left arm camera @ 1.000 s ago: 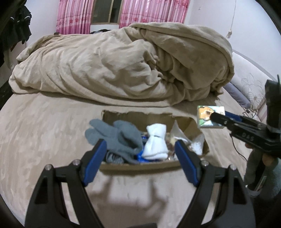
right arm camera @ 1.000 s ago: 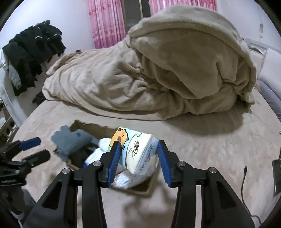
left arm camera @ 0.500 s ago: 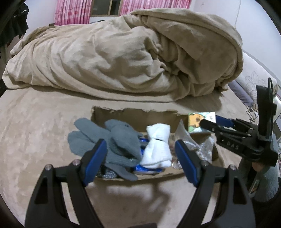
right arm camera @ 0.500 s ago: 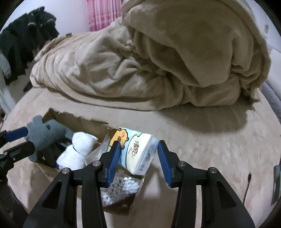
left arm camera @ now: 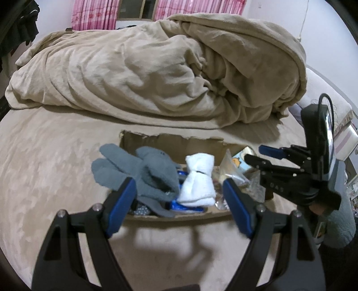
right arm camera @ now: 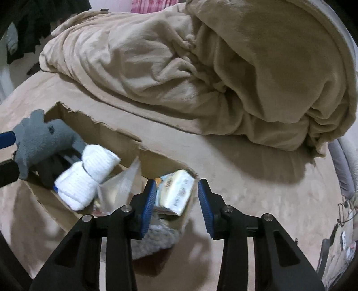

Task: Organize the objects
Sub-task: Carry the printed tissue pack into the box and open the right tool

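A torn cardboard box [left arm camera: 170,141] lies on the bed and also shows in the right wrist view [right arm camera: 94,129]. Grey gloves [left arm camera: 138,172] hang over its left end, with a white rolled sock bundle [left arm camera: 199,181] in the middle and clear bags of beads [left arm camera: 232,174]. A tissue pack [right arm camera: 176,192] with a cartoon print lies in the box's right end, showing too in the left wrist view [left arm camera: 240,160]. My right gripper [right arm camera: 176,201] is open just above the pack, its fingers clear of it. My left gripper [left arm camera: 179,201] is open and empty at the box's near side.
A big crumpled beige blanket [left arm camera: 156,71] is heaped behind the box. Pillows [left arm camera: 331,112] lie at the right bed edge. Dark clothes [right arm camera: 24,29] hang at the far left. Pink curtains [left arm camera: 179,6] hang at the back wall.
My right gripper moved down over the box's right end, opened and let go of the tissue pack, which now lies in the box. My left gripper moved closer to the box.
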Available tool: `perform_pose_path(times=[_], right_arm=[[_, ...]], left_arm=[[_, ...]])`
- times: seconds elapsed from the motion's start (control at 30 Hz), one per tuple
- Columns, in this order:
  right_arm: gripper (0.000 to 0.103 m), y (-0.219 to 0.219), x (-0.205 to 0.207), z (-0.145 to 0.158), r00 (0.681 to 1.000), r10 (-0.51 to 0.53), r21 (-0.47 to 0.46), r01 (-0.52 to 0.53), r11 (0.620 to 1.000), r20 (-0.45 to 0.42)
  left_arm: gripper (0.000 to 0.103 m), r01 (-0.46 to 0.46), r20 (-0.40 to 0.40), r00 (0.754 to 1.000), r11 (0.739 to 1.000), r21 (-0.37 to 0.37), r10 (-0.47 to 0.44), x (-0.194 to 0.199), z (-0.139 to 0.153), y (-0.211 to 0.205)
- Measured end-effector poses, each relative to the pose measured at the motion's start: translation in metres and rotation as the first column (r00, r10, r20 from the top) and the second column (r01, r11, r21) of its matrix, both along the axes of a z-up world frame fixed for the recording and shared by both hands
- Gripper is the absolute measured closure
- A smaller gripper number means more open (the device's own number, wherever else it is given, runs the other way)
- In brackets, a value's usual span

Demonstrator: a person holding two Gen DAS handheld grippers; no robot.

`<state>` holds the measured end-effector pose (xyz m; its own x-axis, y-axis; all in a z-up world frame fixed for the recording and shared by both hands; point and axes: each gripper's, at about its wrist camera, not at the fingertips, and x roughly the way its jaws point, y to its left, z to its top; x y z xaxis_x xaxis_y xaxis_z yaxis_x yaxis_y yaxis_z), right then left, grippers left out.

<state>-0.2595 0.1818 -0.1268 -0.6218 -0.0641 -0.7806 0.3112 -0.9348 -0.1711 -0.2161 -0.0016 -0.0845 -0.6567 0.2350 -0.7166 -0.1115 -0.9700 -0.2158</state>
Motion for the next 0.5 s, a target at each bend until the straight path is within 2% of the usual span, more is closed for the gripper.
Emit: perform_pose_path(times=[0.1,0.17,0.2,0.5], right_arm=[[0.055,0.001,0.003,0.003,1.0,-0.016,-0.045,0.016,0.999,-0.004],[0.04,0.002,0.008,0.006,1.0,-0.03,-0.086,0.03,0.996,0.0],[0.038,0.002,0.012,0.009,0.999,-0.039,-0.101,0.039,0.994,0.001],[0.032,0.0,0.062,0.043,0.998,-0.054,-0.228,0.047,0.972,-0.024]], left_arm=[[0.022,-0.006,-0.003,1.0,1.0,-0.001,0.006,0.005,0.003,-0.004],[0.022,-0.013,-0.003,1.0,1.0,0.002,0.013,0.009,0.006,-0.007],[0.022,-0.017,-0.003,1.0,1.0,0.005,0.017,0.01,0.008,-0.008],[0.022,-0.04,-0.021,0.999,0.999,0.0,0.04,0.045,0.034,-0.012]])
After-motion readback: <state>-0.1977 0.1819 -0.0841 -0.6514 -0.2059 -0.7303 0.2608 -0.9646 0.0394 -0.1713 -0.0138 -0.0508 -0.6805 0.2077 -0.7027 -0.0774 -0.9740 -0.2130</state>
